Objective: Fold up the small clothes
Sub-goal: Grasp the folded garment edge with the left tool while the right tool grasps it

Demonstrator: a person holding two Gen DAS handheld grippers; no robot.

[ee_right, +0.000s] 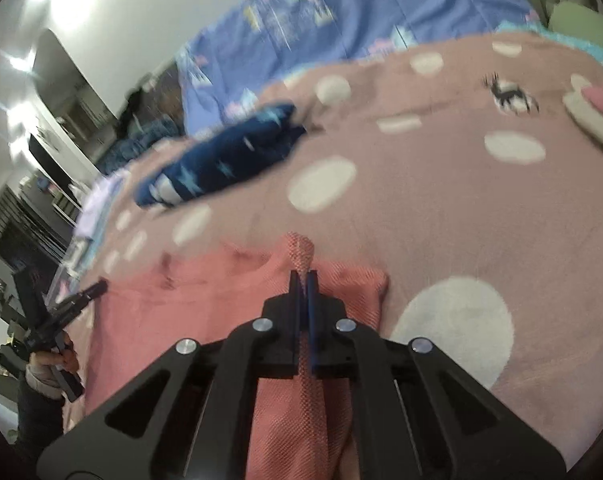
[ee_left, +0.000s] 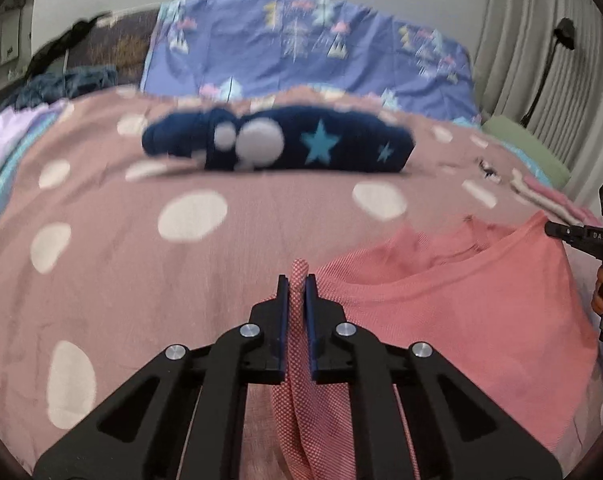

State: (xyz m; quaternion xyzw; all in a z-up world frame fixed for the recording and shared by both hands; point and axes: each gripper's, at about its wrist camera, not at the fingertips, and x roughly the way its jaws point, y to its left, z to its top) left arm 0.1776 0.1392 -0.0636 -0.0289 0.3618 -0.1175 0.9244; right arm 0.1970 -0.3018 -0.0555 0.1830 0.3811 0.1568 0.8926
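Left gripper (ee_left: 297,282) and right gripper (ee_right: 303,278), each clamped on a pinched ridge of the coral-pink knitted garment (ee_left: 461,300), which sags slack between them: light, limp, non-slippery; best gripped at corners or hems. Ahead lies the pink spotted blanket (ee_left: 261,216); beyond, a folded navy star-print garment (ee_left: 321,140).

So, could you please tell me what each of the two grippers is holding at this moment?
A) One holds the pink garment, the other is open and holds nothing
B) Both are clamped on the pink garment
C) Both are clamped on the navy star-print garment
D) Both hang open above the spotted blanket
B: a fold of the pink garment is pinched between the closed jaws of the left gripper and likewise of the right gripper.
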